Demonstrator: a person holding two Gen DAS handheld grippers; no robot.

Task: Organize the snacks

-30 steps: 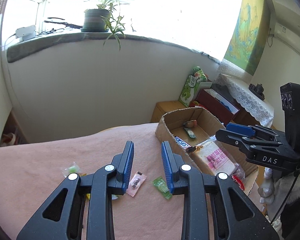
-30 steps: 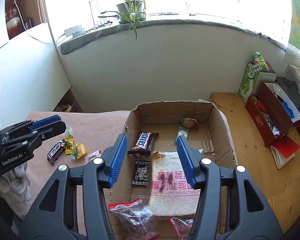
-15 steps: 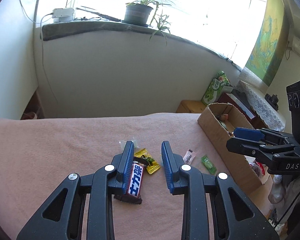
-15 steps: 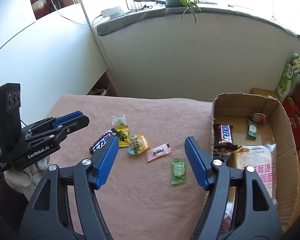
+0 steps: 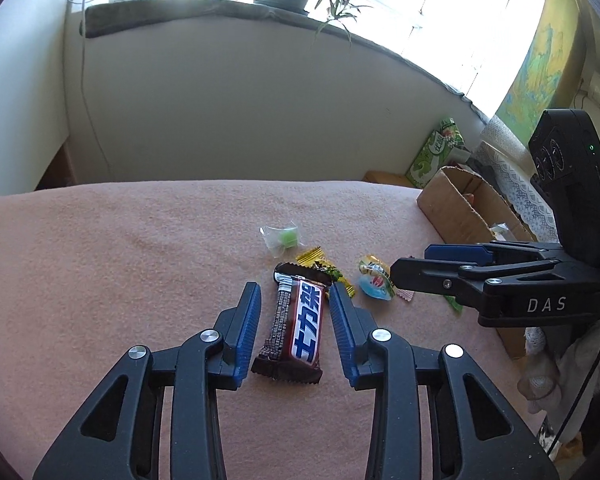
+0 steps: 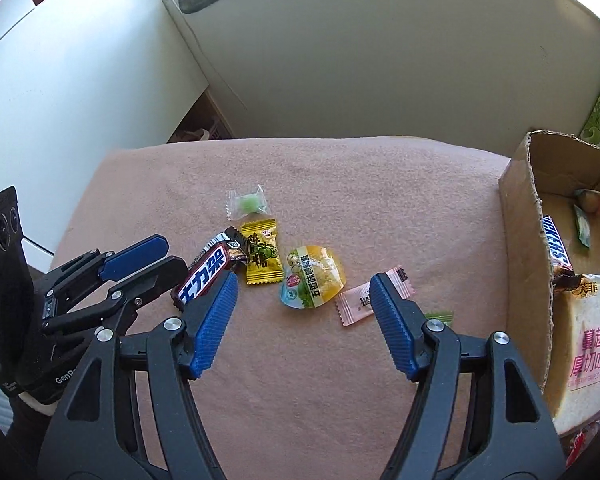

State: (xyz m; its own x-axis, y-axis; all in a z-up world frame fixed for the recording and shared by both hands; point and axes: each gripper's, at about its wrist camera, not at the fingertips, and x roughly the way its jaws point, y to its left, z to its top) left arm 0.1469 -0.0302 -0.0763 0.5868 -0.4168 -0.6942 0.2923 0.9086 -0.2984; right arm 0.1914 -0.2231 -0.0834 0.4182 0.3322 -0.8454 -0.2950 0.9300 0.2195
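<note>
A brown chocolate bar (image 5: 298,320) (image 6: 208,272) lies on the pink blanket (image 5: 140,260). My left gripper (image 5: 295,296) (image 6: 172,256) straddles it; its jaws are opening and the pads stand clear of the wrapper. Low over a yellow-and-blue jelly pack (image 6: 314,276) (image 5: 374,280) hovers my right gripper (image 6: 303,284) (image 5: 412,262), open and holding nothing. Around them lie a yellow candy (image 6: 262,256), a green candy in clear wrap (image 6: 248,202), a pink candy (image 6: 354,304) and a green sachet (image 6: 440,316), partly hidden by a finger.
A cardboard box (image 6: 524,248) (image 5: 448,208) stands at the blanket's right edge with a Snickers bar (image 6: 556,244) and a bread pack (image 6: 592,340) inside. A white wall runs behind the blanket. A green carton (image 5: 436,152) stands past the box.
Both grippers swung left from the box to the loose snacks and sank. The left jaws widened around the chocolate bar. The right jaws opened wider.
</note>
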